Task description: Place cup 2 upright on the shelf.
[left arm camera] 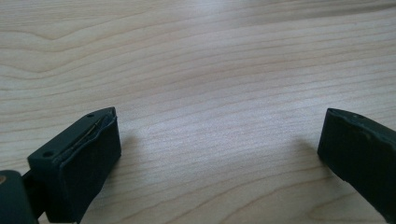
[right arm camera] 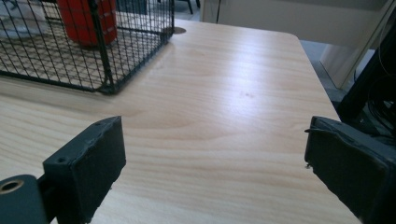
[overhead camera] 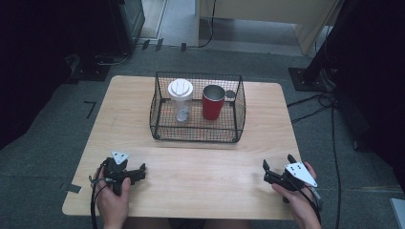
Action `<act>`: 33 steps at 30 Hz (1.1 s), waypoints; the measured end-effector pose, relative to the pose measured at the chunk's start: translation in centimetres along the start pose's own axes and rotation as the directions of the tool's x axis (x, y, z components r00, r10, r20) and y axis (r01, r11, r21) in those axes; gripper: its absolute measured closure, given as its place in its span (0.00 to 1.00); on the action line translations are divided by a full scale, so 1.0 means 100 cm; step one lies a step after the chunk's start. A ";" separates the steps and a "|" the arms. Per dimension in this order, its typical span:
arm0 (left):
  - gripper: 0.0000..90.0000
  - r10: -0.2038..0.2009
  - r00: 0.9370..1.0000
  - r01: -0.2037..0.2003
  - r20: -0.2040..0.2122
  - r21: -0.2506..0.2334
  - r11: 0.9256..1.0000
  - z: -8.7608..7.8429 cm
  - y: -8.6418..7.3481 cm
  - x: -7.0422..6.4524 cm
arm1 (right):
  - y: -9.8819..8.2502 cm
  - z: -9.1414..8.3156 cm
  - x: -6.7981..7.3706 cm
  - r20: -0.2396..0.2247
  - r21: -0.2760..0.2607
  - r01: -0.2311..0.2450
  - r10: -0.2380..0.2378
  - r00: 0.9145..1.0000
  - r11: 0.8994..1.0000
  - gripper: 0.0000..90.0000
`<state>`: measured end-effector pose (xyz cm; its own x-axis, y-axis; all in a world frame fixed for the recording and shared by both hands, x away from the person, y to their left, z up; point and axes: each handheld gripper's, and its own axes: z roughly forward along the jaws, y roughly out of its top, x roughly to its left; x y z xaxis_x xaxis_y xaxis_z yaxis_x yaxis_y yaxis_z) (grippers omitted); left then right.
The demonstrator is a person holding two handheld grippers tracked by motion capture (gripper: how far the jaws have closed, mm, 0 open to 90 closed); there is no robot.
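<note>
Both of my hand-held grippers, left [overhead camera: 142, 171] and right [overhead camera: 265, 170], sit open and empty low over the pale wooden tabletop [overhead camera: 200, 167], while the red metal-lined cup [overhead camera: 212, 102], probably light, rigid and slick, stands upright in the black wire basket [overhead camera: 197, 133], best gripped across its rim.

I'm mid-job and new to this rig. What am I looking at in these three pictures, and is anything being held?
A person holds a handheld two-jaw tool in each hand. The high view looks down on the wooden table: the left gripper at bottom left, the right gripper at bottom right. The other two pictures come from cameras riding on each gripper, looking along its black jaws. On the table stands a black wire basket holding a clear bottle with a white lid and a red cup. Both grippers are open with bare table between the jaws; nothing is held.
</note>
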<state>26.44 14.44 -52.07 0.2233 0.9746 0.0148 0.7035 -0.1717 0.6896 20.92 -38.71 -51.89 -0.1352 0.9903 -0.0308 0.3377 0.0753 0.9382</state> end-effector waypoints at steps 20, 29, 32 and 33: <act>0.00 0.000 1.000 0.000 0.001 0.000 1.000 0.000 0.000 0.000 | -0.013 -0.015 -0.035 0.045 0.268 0.012 -0.025 0.999 0.963 0.10; 0.00 0.002 1.000 -0.002 0.004 0.001 1.000 0.000 0.000 -0.001 | -0.017 -0.016 -0.040 -0.003 0.385 -0.059 0.065 0.998 0.921 0.11; 0.00 0.002 1.000 -0.002 0.004 0.001 1.000 0.000 0.000 -0.001 | -0.017 -0.016 -0.040 -0.003 0.385 -0.057 0.063 0.998 0.921 0.11; 0.00 0.002 1.000 -0.002 0.004 0.001 1.000 0.000 0.000 -0.001 | -0.017 -0.016 -0.040 0.001 0.385 -0.058 0.063 0.998 0.921 0.11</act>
<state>26.36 14.34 -52.08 0.2273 0.9737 0.0137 0.7035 -0.1739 0.6891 19.40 -43.01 -52.78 -0.1126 0.9933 0.0274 0.6774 0.0566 0.7334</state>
